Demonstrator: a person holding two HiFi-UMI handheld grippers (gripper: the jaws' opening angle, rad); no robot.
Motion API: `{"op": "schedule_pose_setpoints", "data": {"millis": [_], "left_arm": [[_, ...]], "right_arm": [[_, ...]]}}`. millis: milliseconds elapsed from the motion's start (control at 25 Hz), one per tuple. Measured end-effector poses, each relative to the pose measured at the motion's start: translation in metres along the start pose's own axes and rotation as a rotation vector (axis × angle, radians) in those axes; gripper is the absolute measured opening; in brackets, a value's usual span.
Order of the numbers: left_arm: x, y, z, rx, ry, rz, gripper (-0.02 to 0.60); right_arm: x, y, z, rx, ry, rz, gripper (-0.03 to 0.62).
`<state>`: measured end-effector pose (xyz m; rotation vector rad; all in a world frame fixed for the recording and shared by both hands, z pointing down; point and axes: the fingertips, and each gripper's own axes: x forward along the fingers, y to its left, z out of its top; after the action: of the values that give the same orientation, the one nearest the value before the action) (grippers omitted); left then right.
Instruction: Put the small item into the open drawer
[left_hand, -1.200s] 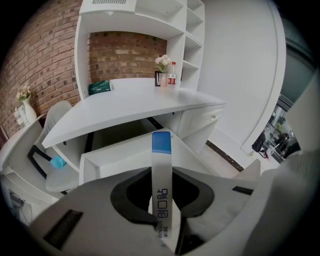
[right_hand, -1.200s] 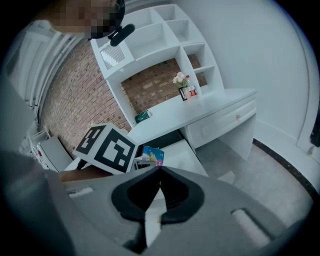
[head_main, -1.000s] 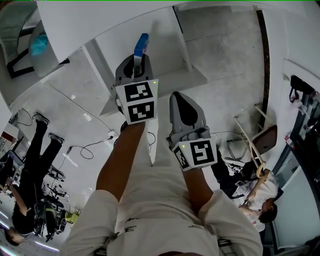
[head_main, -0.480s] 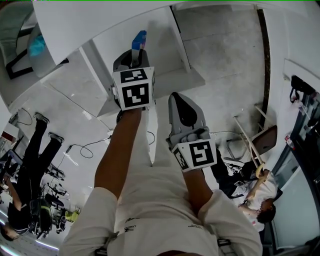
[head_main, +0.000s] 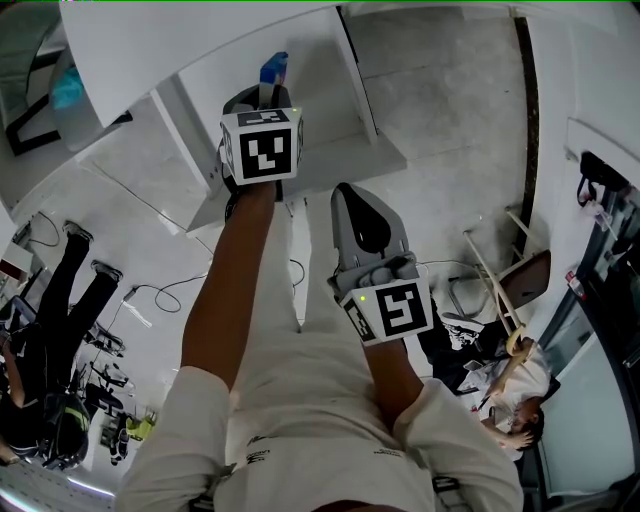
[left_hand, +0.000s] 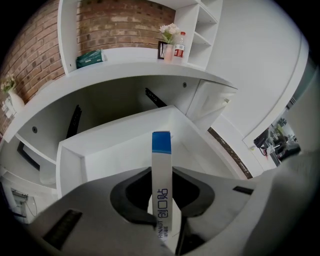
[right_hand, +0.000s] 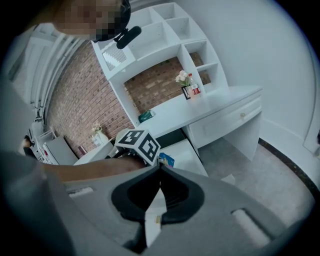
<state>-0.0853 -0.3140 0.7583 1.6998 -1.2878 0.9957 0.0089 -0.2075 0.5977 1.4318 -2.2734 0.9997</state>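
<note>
Open drawer (left_hand: 70, 170): pulled out, and its inside looks bare as far as we can see.
Left gripper (head_main: 265, 100): it has moved forward from near the drawer's front to over its inside. Its jaws, narrow on the small box, are just starting to open.
Right gripper (right_hand: 160, 170): unmoved, short of the drawer's front, jaws together with nothing between them.
Small box (left_hand: 161, 160): upright between the left jaws, above the drawer's floor.
Meaning: we judge the release is beginning, and the box should drop inside the drawer.
</note>
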Motion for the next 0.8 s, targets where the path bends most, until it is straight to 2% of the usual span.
{"op": "schedule_pose_setpoints", "data": {"millis": [800], "left_arm": [[0.031,0.006,-0.010,0.008,0.071,-0.002,0.083]], "right_arm": [[0.001,-0.006,-0.007,-0.002,0.018,-0.005,-0.005]]}}
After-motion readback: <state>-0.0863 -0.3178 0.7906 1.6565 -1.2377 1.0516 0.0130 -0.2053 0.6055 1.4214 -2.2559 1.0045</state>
